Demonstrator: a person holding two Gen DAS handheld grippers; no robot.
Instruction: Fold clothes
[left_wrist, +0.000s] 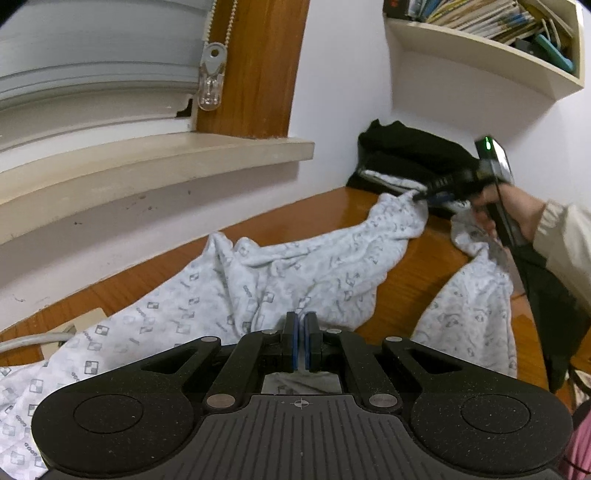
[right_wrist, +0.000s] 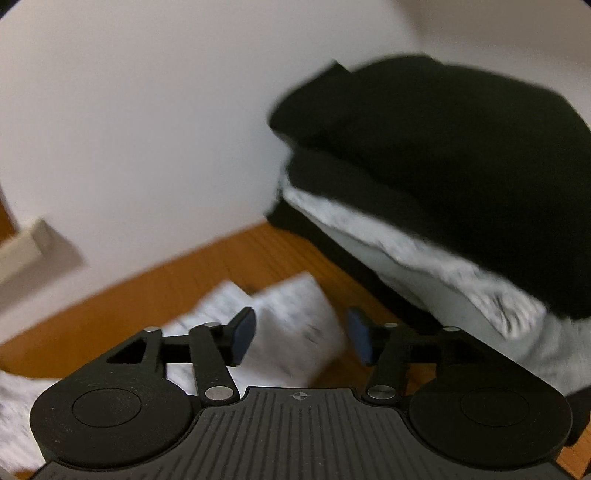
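A white garment with a grey square print (left_wrist: 295, 266) lies rumpled across the wooden table (left_wrist: 332, 210). My left gripper (left_wrist: 301, 321) is shut, pinching a fold of this garment at its near edge. My right gripper (left_wrist: 421, 195), held by a person's hand (left_wrist: 509, 206), is at the garment's far corner. In the blurred right wrist view its jaws (right_wrist: 301, 336) stand open above that white cloth (right_wrist: 295, 325), with the pads not pressing on it.
A stack of folded clothes, black over light grey (left_wrist: 406, 155) (right_wrist: 443, 147), sits in the table's far corner against the wall. A window sill (left_wrist: 147, 162) runs along the left. A shelf of books (left_wrist: 480, 48) hangs above. A cable and socket block (left_wrist: 74, 332) lie at the left edge.
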